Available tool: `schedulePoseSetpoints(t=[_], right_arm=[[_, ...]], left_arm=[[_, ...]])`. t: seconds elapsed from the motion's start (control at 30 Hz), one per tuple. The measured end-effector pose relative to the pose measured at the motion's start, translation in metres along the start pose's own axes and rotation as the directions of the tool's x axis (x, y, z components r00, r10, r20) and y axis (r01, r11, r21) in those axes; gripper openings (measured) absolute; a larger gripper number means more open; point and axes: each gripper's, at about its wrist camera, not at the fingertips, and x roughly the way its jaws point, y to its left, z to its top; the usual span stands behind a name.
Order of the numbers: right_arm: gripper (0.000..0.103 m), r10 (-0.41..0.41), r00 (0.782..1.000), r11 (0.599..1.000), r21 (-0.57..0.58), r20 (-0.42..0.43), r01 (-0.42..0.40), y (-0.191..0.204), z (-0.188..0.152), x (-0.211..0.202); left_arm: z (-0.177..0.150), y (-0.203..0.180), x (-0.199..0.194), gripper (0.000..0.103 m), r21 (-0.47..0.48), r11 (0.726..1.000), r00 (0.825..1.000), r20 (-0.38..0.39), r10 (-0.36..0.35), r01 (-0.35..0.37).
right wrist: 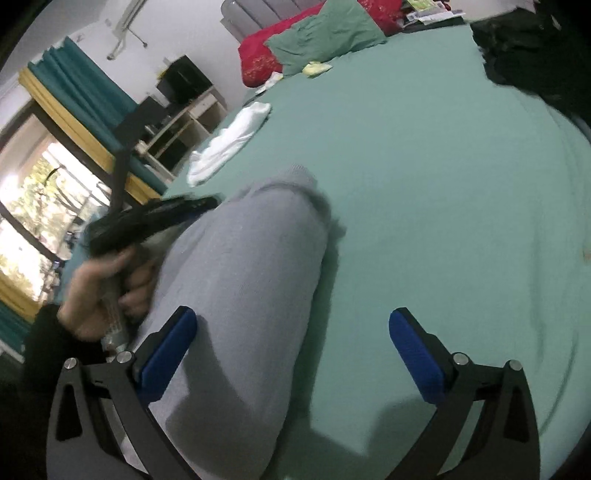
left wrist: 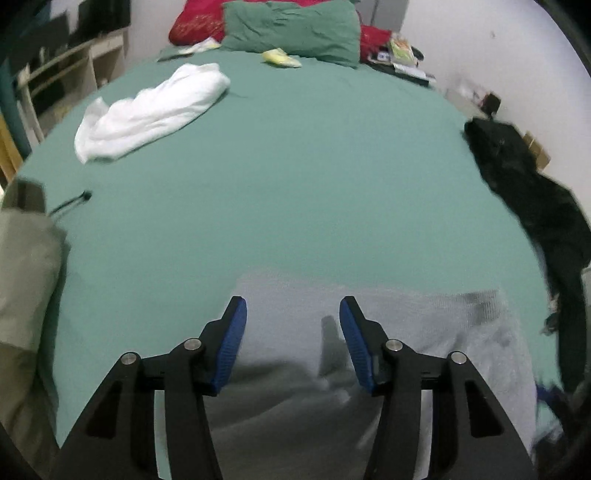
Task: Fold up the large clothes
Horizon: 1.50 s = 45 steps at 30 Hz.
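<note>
A grey garment (left wrist: 424, 332) lies folded on the green bed sheet (left wrist: 295, 184) near the front edge. In the left wrist view my left gripper (left wrist: 291, 306) hovers over it, its blue pads (left wrist: 236, 332) apart with no cloth pinched between them. In the right wrist view the grey garment (right wrist: 251, 277) runs as a long band under the left finger of my right gripper (right wrist: 291, 317), which is wide open and holds nothing. A hand (right wrist: 99, 295) holds the blurred left gripper (right wrist: 159, 218) at the garment's left edge.
A white garment (left wrist: 155, 114) lies crumpled at the far left of the bed, a black one (left wrist: 535, 206) along the right edge, an olive cloth (left wrist: 26, 277) at the near left. Green (left wrist: 291, 29) and red pillows (left wrist: 195, 22) are at the head. Shelves (right wrist: 177, 129) and a window (right wrist: 37, 206) stand left.
</note>
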Motion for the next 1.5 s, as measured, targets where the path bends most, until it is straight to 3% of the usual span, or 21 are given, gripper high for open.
schedulePoseSetpoints(t=[0.07, 0.13, 0.17, 0.23, 0.47, 0.57, 0.77, 0.9, 1.07, 1.1, 1.17, 1.2, 1.23, 1.27, 1.3, 1.37, 1.4, 1.5], right_arm=[[0.102, 0.005, 0.999, 1.000, -0.001, -0.039, -0.005, -0.016, 0.004, 0.010], [0.102, -0.044, 0.994, 0.997, -0.072, -0.102, 0.037, -0.007, 0.011, 0.034], [0.102, -0.078, 0.992, 0.991, -0.116, -0.098, 0.066, -0.001, 0.010, 0.044], [0.102, -0.080, 0.992, 0.993, -0.094, -0.097, 0.071, 0.001, 0.007, 0.057], [0.102, -0.194, 0.980, 0.979, -0.069, -0.052, 0.190, 0.017, 0.001, 0.027], [0.102, -0.186, 0.981, 0.981, -0.071, -0.056, 0.182, 0.025, -0.002, 0.009], [0.102, -0.167, 0.984, 0.982, -0.103, -0.053, 0.161, 0.038, -0.027, -0.009], [0.102, -0.133, 0.988, 0.991, -0.009, -0.073, 0.133, 0.029, -0.036, -0.005], [0.102, -0.118, 0.990, 0.993, 0.005, -0.074, 0.118, 0.027, -0.039, -0.004], [0.102, -0.114, 0.991, 0.993, 0.008, -0.073, 0.115, 0.025, -0.039, -0.004], [0.102, -0.100, 0.992, 0.995, 0.021, -0.071, 0.102, 0.024, -0.040, -0.001], [0.102, -0.091, 0.993, 0.995, 0.031, -0.070, 0.093, 0.022, -0.041, 0.000], [0.102, -0.079, 0.994, 0.996, 0.043, -0.070, 0.082, 0.022, -0.042, 0.003], [0.102, -0.064, 0.995, 0.996, 0.057, -0.073, 0.068, 0.021, -0.043, 0.006], [0.102, -0.055, 0.996, 0.996, 0.067, -0.075, 0.060, 0.020, -0.044, 0.008], [0.102, -0.043, 0.996, 0.996, 0.072, -0.082, 0.049, 0.022, -0.046, 0.013], [0.102, -0.040, 0.996, 0.997, 0.067, -0.084, 0.046, 0.023, -0.047, 0.014], [0.102, -0.029, 0.996, 0.999, 0.041, -0.083, 0.032, 0.022, -0.044, 0.012]], left_arm=[[-0.010, 0.020, -0.017, 0.056, -0.003, 1.000, 1.000, 0.012, -0.018, 0.018], [-0.023, 0.042, -0.033, 0.058, -0.029, 0.999, 0.999, 0.007, -0.044, 0.044], [-0.028, 0.047, -0.037, 0.062, -0.043, 0.997, 0.998, 0.007, -0.066, 0.067], [-0.047, 0.068, -0.051, 0.068, -0.079, 0.988, 0.991, 0.029, -0.132, 0.134], [-0.091, 0.098, -0.056, 0.072, -0.188, 0.954, 0.973, 0.025, -0.231, 0.232], [-0.106, 0.086, -0.061, 0.073, -0.152, 0.949, 0.961, 0.001, -0.278, 0.275], [-0.133, 0.088, -0.051, 0.081, -0.154, 0.954, 0.962, -0.047, -0.267, 0.257], [-0.138, 0.097, -0.027, 0.093, -0.227, 0.917, 0.932, -0.080, -0.353, 0.327], [-0.136, 0.083, -0.020, 0.100, -0.178, 0.923, 0.925, -0.110, -0.364, 0.342], [-0.134, 0.082, -0.018, 0.100, -0.190, 0.906, 0.910, -0.104, -0.401, 0.378], [-0.133, 0.080, -0.012, 0.100, -0.232, 0.854, 0.862, -0.101, -0.497, 0.466], [-0.133, 0.078, -0.011, 0.100, -0.241, 0.823, 0.831, -0.099, -0.547, 0.513], [-0.134, 0.074, -0.010, 0.100, -0.252, 0.778, 0.784, -0.102, -0.612, 0.575], [-0.137, 0.064, -0.009, 0.100, -0.265, 0.721, 0.723, -0.111, -0.682, 0.640], [-0.140, 0.051, -0.009, 0.100, -0.241, 0.721, 0.713, -0.136, -0.688, 0.650], [-0.146, 0.029, -0.009, 0.100, -0.114, 0.801, 0.781, -0.182, -0.598, 0.587], [-0.147, 0.026, -0.008, 0.100, -0.098, 0.812, 0.792, -0.183, -0.583, 0.575], [-0.143, 0.033, -0.005, 0.097, -0.154, 0.805, 0.787, -0.173, -0.592, 0.572]])
